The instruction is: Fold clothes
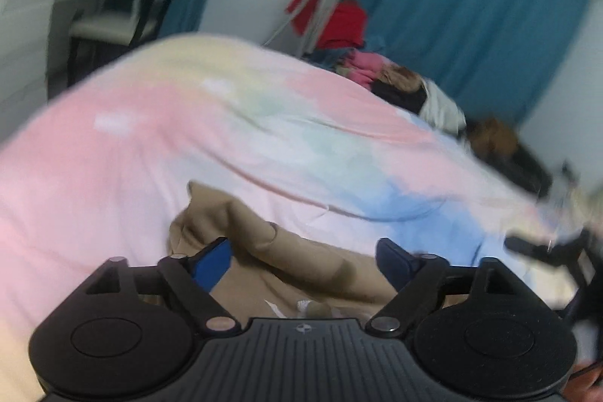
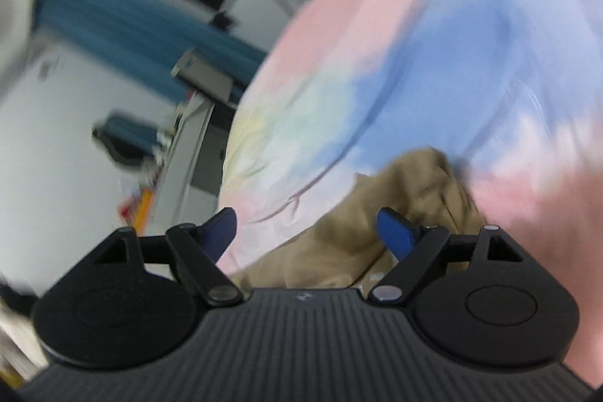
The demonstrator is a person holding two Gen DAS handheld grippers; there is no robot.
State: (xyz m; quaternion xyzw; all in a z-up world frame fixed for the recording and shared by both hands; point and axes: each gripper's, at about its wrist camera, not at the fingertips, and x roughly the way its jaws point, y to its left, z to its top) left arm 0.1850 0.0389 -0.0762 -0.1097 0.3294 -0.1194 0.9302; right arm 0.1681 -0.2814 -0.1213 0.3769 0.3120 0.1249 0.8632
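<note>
While both our left gripper and right gripper hang spread and empty above the crumpled tan garment, we should, in our judgement, pinch its far edge toward 12 o'clock, flattening it on the pastel sheet.

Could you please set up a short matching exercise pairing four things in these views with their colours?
Things:
1. garment between the fingers of the left tool
2. bedspread
3. curtain
4. cloth hanging at the far end of the bed

Colours:
a. red
b. tan
c. teal
d. pastel pink, blue and yellow

Pairs: 1-b, 2-d, 3-c, 4-a. The right tool is also open over the garment.
</note>
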